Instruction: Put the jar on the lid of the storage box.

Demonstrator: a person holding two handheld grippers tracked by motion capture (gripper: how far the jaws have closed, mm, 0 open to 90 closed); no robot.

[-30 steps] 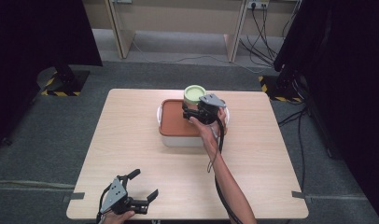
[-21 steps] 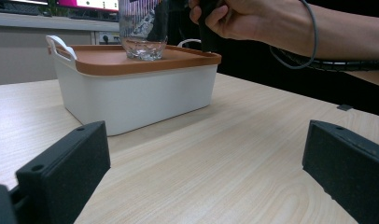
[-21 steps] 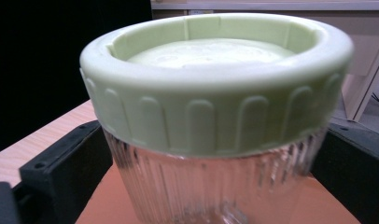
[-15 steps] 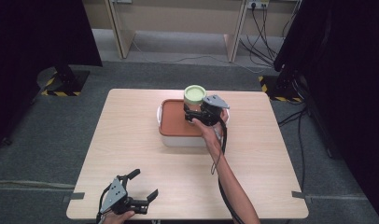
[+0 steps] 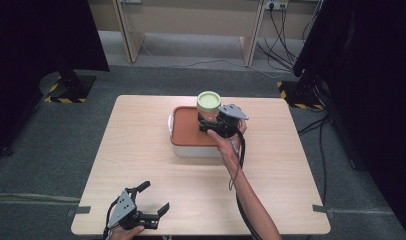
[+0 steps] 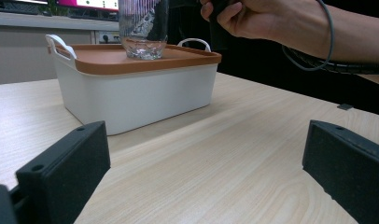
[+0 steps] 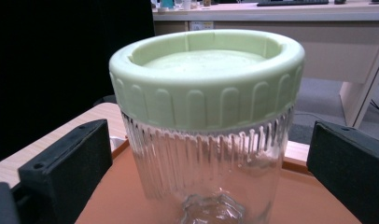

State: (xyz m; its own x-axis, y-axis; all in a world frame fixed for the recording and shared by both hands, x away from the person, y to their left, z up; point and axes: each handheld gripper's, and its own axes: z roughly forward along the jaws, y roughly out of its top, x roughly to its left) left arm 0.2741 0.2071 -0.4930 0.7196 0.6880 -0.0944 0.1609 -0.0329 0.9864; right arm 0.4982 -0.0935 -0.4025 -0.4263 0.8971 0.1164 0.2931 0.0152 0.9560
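A ribbed glass jar (image 5: 208, 107) with a pale green lid (image 7: 206, 70) stands upright on the orange lid (image 5: 188, 130) of a white box (image 6: 131, 88) at mid table. My right gripper (image 5: 207, 125), held in a hand, sits on the near side of the jar. In the right gripper view its black jaws stand open on either side of the jar (image 7: 206, 154), with a gap on both sides. My left gripper (image 5: 155, 197) rests open near the table's front left edge, with nothing between its jaws (image 6: 201, 158). It faces the box.
The wooden table (image 5: 291, 175) has bare surface around the box. The right forearm (image 5: 246, 195) and its cable cross the table's near middle. Desk legs and floor cables lie beyond the far edge, and dark curtains hang at both sides.
My right gripper has drawn back slightly toward the person. The jar stays in place on the orange lid. The left gripper has not moved.
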